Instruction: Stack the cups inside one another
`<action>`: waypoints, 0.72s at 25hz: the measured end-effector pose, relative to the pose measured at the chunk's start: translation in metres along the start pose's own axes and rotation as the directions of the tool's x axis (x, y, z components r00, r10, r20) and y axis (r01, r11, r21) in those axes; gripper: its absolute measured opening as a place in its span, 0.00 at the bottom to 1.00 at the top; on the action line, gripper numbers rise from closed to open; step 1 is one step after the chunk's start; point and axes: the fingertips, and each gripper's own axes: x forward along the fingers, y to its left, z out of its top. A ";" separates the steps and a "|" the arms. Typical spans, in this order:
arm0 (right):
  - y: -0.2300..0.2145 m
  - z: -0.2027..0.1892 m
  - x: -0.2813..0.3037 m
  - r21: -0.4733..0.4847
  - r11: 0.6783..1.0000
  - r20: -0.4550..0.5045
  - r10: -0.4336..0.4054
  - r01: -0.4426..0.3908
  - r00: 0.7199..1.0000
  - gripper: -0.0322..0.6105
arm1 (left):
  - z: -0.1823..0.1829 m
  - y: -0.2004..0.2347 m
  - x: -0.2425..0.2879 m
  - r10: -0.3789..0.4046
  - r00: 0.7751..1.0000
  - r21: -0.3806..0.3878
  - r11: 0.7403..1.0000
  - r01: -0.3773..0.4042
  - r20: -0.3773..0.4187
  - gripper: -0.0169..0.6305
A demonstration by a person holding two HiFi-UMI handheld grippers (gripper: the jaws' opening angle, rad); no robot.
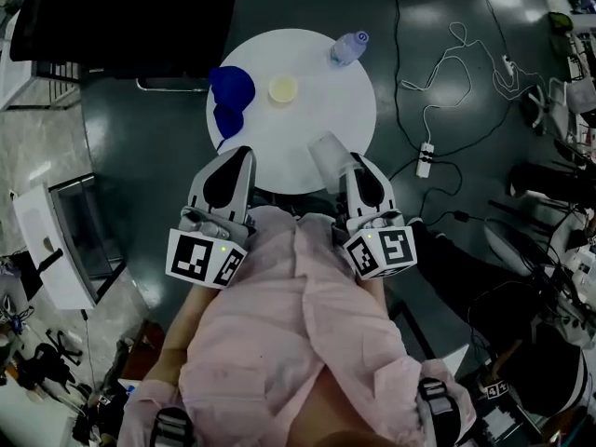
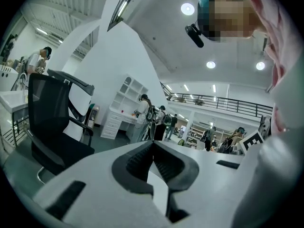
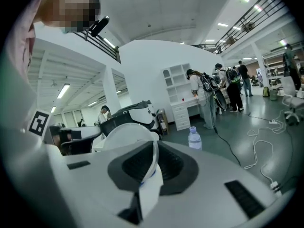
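Here, your right gripper [image 3: 154,145] had its fingers clamped on the thin wall of a clear plastic cup [image 1: 327,151], with one pad inside the rim and the other outside. From your head view that cup sat over the near edge of the round white table [image 1: 298,133], just ahead of the gripper's tip. Whether it rested on the tabletop or hung above it, the views did not show.

Your left gripper [image 2: 153,144] had its fingers pressed together with nothing between them. It was at the table's near left edge, well apart from the held cup.

The other cups stood farther back on the table. Two blue cups [image 1: 230,89] were side by side at the left rim, the larger one behind the smaller and the two seemingly touching. A pale yellow cup [image 1: 283,88] sat just to their right near the middle, its round mouth facing up. A plastic water bottle [image 1: 348,47] was at the far right rim, apart from all the cups, and your right gripper view showed it upright.

A black office chair [image 2: 52,127] was beyond the table on the left. A white power strip [image 1: 425,159] lay on the floor to the right.
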 end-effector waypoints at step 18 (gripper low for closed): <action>-0.004 0.002 0.000 0.027 0.999 0.027 -0.045 0.044 0.999 0.12 | 0.006 0.003 0.006 -0.031 1.000 0.026 0.999 0.030 0.002 0.05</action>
